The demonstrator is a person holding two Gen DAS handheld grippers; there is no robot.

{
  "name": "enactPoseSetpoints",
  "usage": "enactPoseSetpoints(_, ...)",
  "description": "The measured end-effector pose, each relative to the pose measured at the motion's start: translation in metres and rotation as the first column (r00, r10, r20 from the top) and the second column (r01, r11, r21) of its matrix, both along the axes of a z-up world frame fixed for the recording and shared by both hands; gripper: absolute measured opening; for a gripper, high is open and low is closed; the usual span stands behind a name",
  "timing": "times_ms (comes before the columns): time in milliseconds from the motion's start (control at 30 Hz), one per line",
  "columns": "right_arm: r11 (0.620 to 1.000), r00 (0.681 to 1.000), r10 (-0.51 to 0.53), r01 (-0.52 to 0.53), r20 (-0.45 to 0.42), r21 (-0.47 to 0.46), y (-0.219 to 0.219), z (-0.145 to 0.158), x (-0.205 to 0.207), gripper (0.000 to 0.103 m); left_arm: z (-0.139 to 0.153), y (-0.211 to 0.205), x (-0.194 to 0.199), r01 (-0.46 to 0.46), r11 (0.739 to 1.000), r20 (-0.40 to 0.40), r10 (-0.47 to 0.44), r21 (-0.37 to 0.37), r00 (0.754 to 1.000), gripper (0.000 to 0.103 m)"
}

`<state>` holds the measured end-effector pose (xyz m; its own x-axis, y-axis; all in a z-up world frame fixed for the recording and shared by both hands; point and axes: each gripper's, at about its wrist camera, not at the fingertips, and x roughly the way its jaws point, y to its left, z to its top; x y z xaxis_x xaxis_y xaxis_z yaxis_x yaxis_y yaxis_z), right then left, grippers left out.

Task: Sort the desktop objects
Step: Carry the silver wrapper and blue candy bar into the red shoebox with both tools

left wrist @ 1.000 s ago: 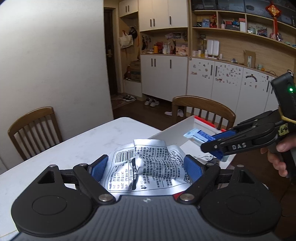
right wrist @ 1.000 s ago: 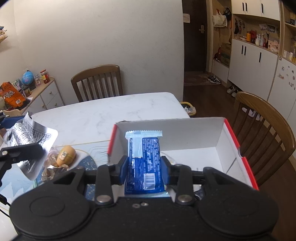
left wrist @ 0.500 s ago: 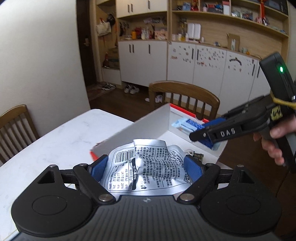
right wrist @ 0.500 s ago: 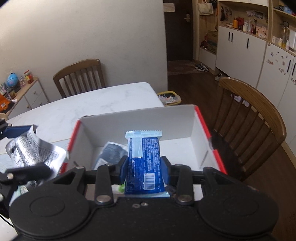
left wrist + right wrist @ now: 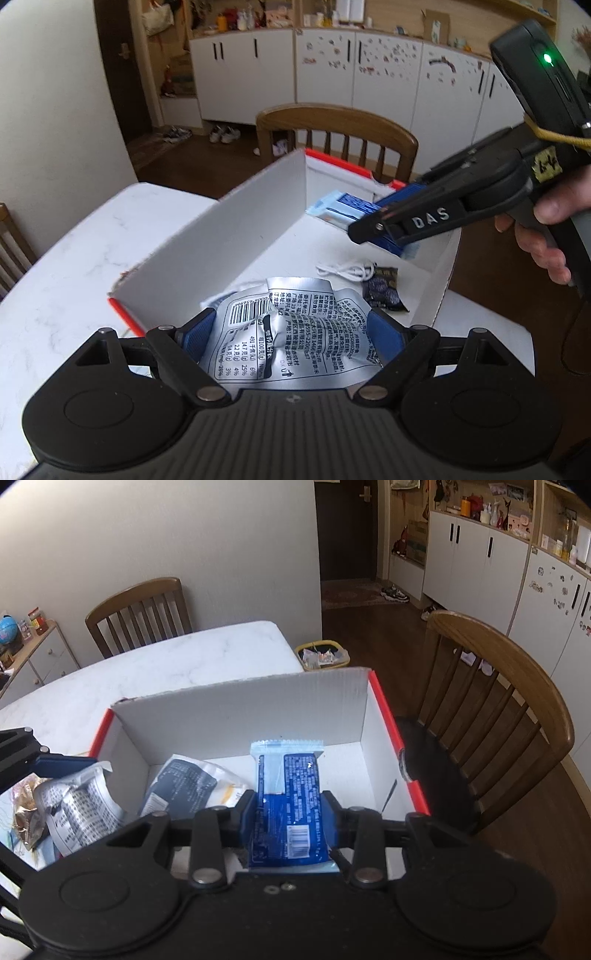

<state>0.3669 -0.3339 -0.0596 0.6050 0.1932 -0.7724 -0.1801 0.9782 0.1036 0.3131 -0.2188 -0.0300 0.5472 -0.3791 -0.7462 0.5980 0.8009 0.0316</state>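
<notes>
- The left gripper (image 5: 291, 332) was closed on a crumpled silver snack packet (image 5: 295, 332), which it held over the near end of the open box (image 5: 258, 218).
- The right gripper (image 5: 290, 812) was clamped across the lower half of a blue wrapped bar (image 5: 290, 794), poised above the box floor.
- Both looked light, thin and crinkly; the foil would probably slip or crush, so a hold across the flat middle seemed soundest.
- Already in the box lay a white cable (image 5: 347, 269), a small dark sachet (image 5: 384, 291) and a pale pouch (image 5: 192, 782).
- The box stood on a white marble-patterned table (image 5: 74, 258), with wooden chairs (image 5: 498, 701) around it and white cupboards (image 5: 332, 66) behind.
</notes>
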Motion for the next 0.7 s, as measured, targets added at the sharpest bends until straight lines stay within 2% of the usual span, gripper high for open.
enactPoseSetpoints(633,0.998,0.995,0.010,-0.016,-0.103,-0.058,0.009,-0.049,0.044,0.036,-0.035,-0.010,0.032,0.028,0.996,-0.125,-0.017,0.090,0.992,0.088)
enactPoseSetpoints(700,0.998,0.994,0.017,-0.025,-0.111,-0.065,0.010,-0.051,0.045,0.036,-0.037,-0.010,0.034,0.027,0.997,-0.144,-0.015,0.078,0.989,0.088)
